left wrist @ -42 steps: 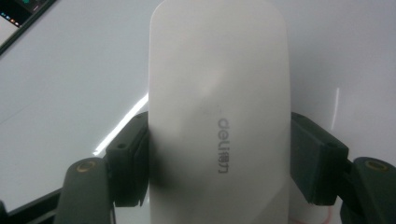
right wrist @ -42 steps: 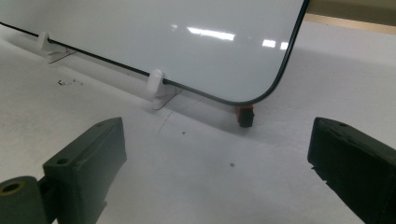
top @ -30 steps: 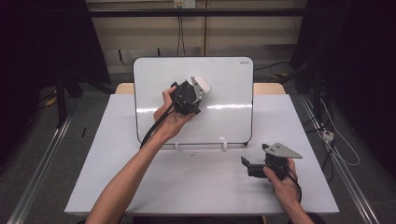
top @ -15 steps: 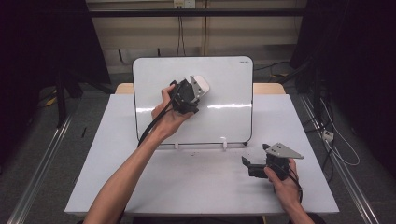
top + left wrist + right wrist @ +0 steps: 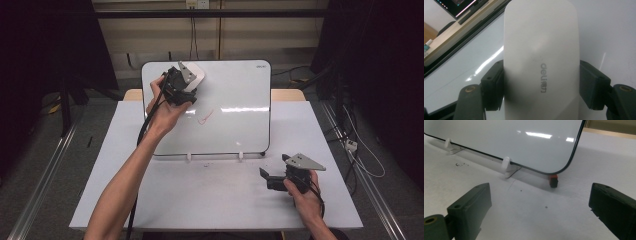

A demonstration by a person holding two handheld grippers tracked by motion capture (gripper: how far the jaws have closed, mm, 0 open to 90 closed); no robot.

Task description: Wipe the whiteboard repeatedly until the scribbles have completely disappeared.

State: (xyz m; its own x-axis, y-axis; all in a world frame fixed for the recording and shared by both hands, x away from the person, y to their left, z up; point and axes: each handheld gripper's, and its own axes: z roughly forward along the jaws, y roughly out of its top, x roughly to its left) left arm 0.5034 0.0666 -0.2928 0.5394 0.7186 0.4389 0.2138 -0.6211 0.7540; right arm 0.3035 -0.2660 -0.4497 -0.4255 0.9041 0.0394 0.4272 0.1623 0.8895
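Note:
A white board eraser with grey lettering sits between the two black jaws of my left gripper, whose pads press its sides. In the high view this left gripper holds the eraser against the upper left part of the whiteboard. A small red scribble shows near the board's middle. My right gripper rests on the table at the lower right, jaws wide apart with nothing between them, facing the board's lower right corner.
The whiteboard leans on white clips on the white table. A small red and black foot sits under the board's corner. Dark curtains and cables surround the table.
My left gripper has carried the eraser up and to the left across the board, which uncovers the red scribble. The right gripper has stayed where it was.

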